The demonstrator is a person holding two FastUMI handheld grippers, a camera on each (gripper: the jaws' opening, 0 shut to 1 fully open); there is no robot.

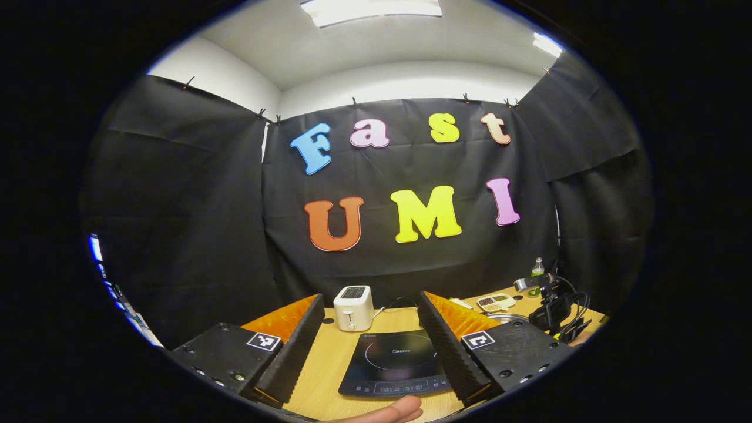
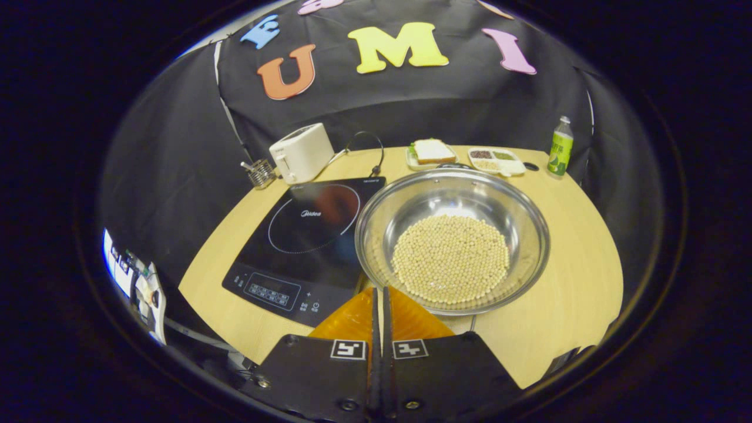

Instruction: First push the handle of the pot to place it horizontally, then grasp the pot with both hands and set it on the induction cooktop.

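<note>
A wide steel pot (image 2: 529,235) holding pale beans (image 2: 450,258) stands on the wooden table, right of the black induction cooktop (image 2: 305,235) and touching its edge. A dark handle (image 2: 452,167) shows at the pot's far rim. My right gripper (image 2: 379,292) is shut, with its tips at the pot's near rim and nothing seen between them. My left gripper (image 1: 371,301) is open wide above the table's near edge, framing the cooktop (image 1: 393,364). A sliver of the pot's rim (image 1: 506,318) shows beyond its right finger.
A white toaster (image 2: 301,153) and a small wire holder (image 2: 260,172) stand behind the cooktop. A sandwich plate (image 2: 432,153), a snack tray (image 2: 496,160) and a green bottle (image 2: 560,147) line the back edge. A person's finger (image 1: 393,411) shows at the bottom.
</note>
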